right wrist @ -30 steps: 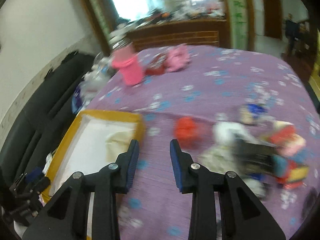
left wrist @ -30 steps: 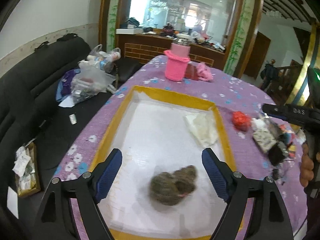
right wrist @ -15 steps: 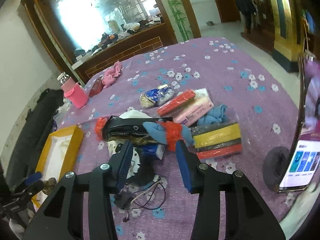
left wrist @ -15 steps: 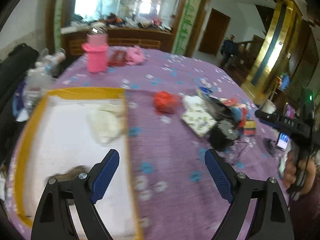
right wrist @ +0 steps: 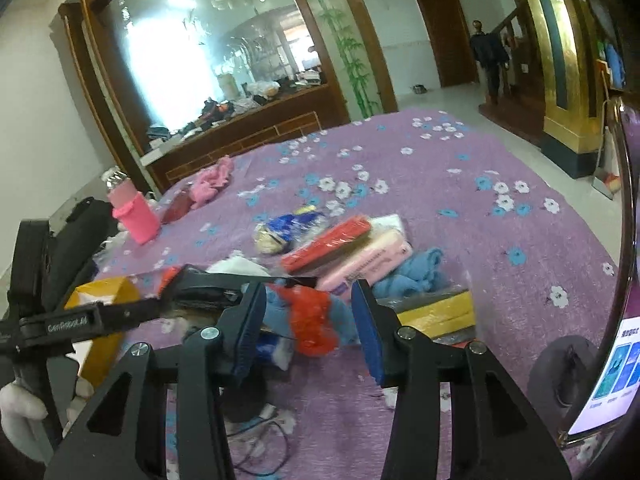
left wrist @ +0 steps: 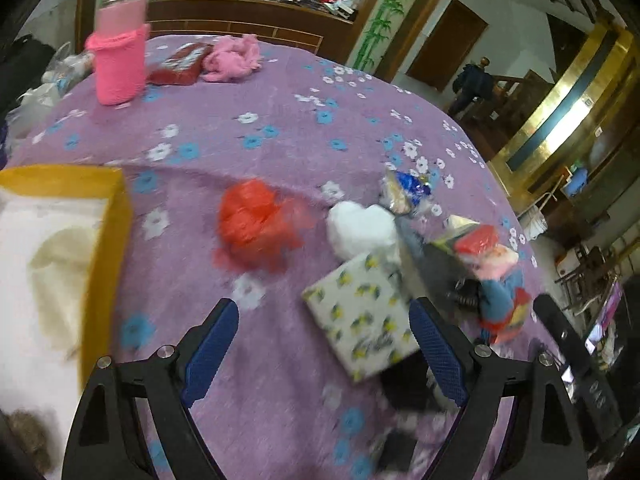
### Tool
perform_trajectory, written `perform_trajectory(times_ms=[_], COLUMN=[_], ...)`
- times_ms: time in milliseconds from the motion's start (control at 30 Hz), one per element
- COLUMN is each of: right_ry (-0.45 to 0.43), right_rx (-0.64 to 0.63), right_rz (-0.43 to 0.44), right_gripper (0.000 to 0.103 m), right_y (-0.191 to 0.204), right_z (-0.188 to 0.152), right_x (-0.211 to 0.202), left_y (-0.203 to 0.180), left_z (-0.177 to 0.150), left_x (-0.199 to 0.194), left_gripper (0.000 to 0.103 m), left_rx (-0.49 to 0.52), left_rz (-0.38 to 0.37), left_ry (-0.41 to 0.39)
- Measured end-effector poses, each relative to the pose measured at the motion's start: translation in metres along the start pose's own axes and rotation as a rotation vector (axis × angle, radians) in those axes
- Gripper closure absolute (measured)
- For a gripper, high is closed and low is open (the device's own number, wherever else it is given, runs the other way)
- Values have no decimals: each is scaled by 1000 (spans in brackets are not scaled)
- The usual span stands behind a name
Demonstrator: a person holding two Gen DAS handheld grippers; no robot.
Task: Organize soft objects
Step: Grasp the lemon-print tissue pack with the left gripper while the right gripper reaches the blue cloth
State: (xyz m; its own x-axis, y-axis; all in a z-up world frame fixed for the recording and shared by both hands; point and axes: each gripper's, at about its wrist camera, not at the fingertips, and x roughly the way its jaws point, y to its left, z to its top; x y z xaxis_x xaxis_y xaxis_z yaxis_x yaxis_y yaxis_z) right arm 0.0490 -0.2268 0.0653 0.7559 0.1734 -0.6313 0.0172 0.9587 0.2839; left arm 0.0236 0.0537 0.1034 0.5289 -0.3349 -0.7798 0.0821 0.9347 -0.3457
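Left tongs hang wide open over the purple flowered tabletop, nothing btw the blue pads; the floral packet lies just ahead of the right pad, apart from it. Red bag sits near centre, white fluffy lump just beside it on the right. Yellow-rimmed tray is at the left edge w/ a cream soft piece inside and a brown fuzzy one at its near corner. Pink bottle stands upright at the far side, red pouch and pink cloth next to it. Right tongs are part open, pads either side of a blue-and-red soft bundle; pads look just off it, not pressing, tho blur makes contact hard to judge. Beyond it the pile: red roll, pink roll, blue towel, yellow pack, blue-white wrapped item, all touching or overlapping. Tangled cable lies under the right tongs. Phone screen is lit at the right edge. In the right wrist view the left tool reaches in from the left, a gloved hand gripping it.
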Motion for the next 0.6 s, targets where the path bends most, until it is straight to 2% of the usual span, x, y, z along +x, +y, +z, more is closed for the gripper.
perform_trajectory(times_ms=[100, 200, 267, 300, 367, 433, 500, 533, 600], right_ry=[14, -1, -9, -10, -6, -3, -2, -2, -1], right_rx=[11, -6, -13, -10, 5, 15, 17, 16, 17], right_rz=[22, 27, 14, 9, 7, 6, 4, 2, -2], right_gripper=[61, 61, 61, 61, 61, 61, 61, 61, 61], right_y=[-2, 1, 3, 2, -1, -3, -3, -3, -3], right_z=[-1, -3, -4, -4, -4, -4, -4, -4, -5], right_x=[2, -2, -4, -4, -3, -2, -2, -2, -1], left_y=[-13, -28, -32, -32, -28, -27, -23, -23, -26], left_z=[7, 11, 13, 14, 11, 6, 2, -1, -5], left_x=[21, 53, 70, 80, 92, 87, 75, 66, 51], left_gripper=[16, 16, 20, 27, 33, 33, 33, 32, 31], left_rx=[27, 71, 87, 82, 74, 115, 88, 86, 122], left_rz=[-5, 39, 74, 82, 94, 72, 1, -11, 16], left_ry=[2, 22, 43, 51, 89, 79, 90, 79, 38])
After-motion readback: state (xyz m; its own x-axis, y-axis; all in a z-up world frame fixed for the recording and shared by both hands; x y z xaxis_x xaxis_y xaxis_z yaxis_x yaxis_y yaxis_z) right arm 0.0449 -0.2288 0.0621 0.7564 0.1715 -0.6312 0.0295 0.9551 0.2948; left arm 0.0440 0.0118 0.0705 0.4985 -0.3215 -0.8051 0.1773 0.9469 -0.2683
